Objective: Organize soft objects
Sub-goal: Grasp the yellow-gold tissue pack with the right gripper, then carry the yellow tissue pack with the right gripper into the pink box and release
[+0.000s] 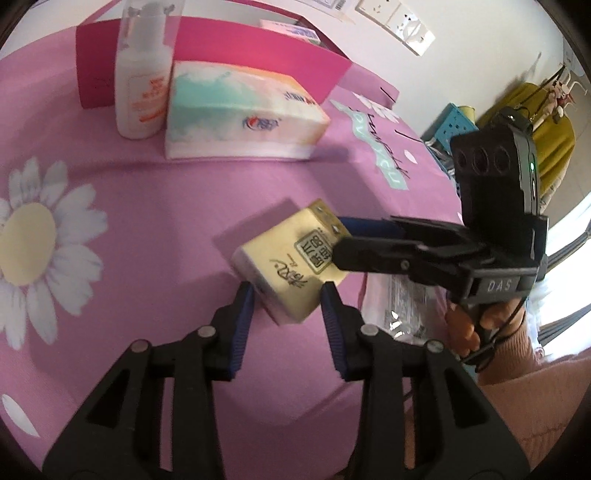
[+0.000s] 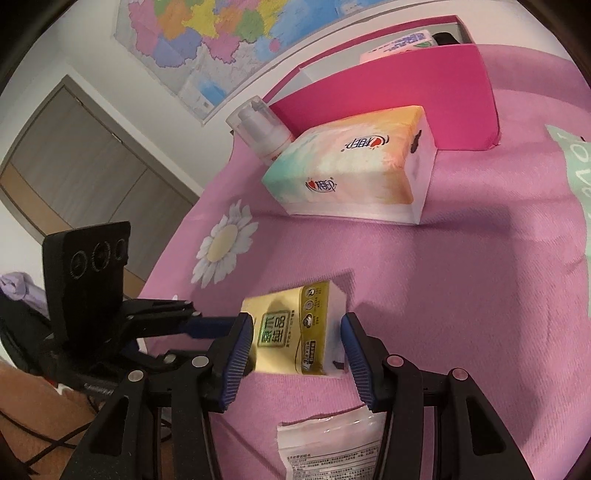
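A white pump bottle (image 1: 142,79) stands upright on the pink flowered cloth (image 1: 122,221), with a coloured wall map (image 2: 221,37), a grey door (image 2: 85,162), white wall sockets (image 1: 395,18) and a yellow garment (image 1: 546,133) beyond.

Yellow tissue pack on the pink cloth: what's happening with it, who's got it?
A person works two handheld grippers. The right gripper is clamped across the yellow tissue pack, which looks tilted off the pink cloth. The left gripper straddles the pack's near corner; whether its pads touch is unclear. Behind sit a larger tissue pack, a white pump bottle and an open pink box already holding other packs.
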A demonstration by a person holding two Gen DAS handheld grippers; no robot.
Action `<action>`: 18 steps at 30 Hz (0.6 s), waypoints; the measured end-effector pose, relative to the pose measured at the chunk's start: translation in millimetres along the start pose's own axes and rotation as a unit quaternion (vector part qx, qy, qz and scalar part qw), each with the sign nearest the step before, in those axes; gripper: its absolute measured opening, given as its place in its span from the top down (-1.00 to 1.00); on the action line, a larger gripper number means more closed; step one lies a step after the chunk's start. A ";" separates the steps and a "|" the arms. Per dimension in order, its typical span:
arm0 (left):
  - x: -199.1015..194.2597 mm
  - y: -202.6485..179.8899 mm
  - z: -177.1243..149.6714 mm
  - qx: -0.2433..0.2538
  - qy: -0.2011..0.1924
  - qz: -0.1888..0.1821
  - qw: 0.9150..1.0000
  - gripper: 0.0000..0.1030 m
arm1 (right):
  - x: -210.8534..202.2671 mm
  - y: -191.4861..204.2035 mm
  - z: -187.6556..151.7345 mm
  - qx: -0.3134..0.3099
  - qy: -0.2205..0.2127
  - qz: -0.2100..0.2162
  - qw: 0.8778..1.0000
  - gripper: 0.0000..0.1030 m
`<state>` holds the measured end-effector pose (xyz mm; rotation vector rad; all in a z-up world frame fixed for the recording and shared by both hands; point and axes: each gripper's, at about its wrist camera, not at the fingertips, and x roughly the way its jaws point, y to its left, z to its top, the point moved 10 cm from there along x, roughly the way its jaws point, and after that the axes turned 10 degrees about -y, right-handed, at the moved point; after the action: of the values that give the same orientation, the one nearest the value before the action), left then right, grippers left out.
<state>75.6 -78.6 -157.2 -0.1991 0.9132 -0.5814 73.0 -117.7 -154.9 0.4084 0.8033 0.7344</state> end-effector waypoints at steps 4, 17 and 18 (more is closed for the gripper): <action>0.2 3.8 1.8 0.001 -0.001 0.000 1.000 0.34 | -0.5 -4.8 0.2 0.007 -0.004 -0.011 1.000 0.07; -1.9 -0.3 10.7 0.024 -0.014 0.019 0.999 0.39 | -1.7 -7.7 1.1 0.001 -0.012 -0.037 0.999 0.31; -2.5 -1.1 12.5 0.026 -0.015 0.021 0.999 0.39 | -2.0 -7.3 2.3 0.001 -0.014 -0.037 0.999 0.31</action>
<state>83.9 -79.1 -147.5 -0.1406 0.8693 -0.5616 77.0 -124.2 -156.7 0.3866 0.7894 0.6574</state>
